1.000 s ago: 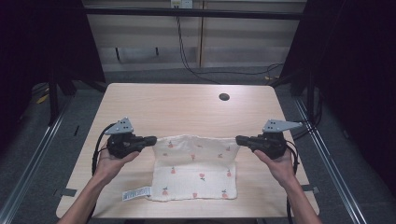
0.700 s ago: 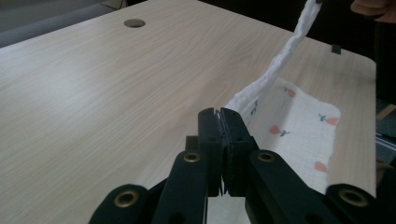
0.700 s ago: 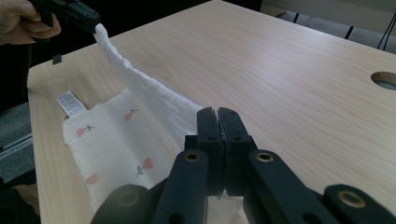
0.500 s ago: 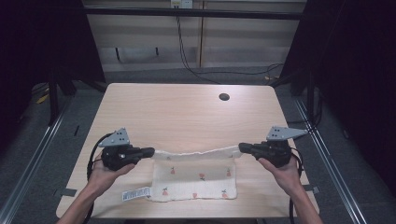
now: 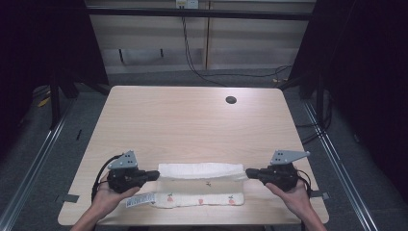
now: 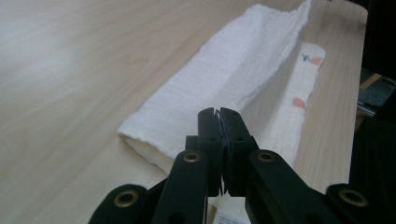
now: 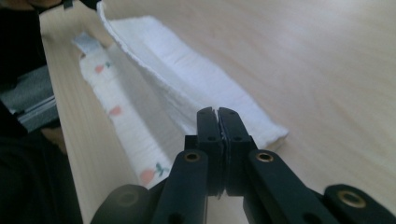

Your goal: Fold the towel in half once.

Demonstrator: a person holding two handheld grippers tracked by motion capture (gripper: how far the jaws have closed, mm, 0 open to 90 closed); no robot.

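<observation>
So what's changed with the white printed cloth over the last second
Both grippers, left and right, pulled the far edge of the white fruit-printed cloth toward the person, folding it over into a narrow band. Each stayed shut on its corner. The light wooden table is unchanged.

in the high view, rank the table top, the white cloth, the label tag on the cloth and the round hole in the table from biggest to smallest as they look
1. table top
2. white cloth
3. label tag
4. round hole, though it sits farther from the camera, so the last two are not a sure call.
</observation>
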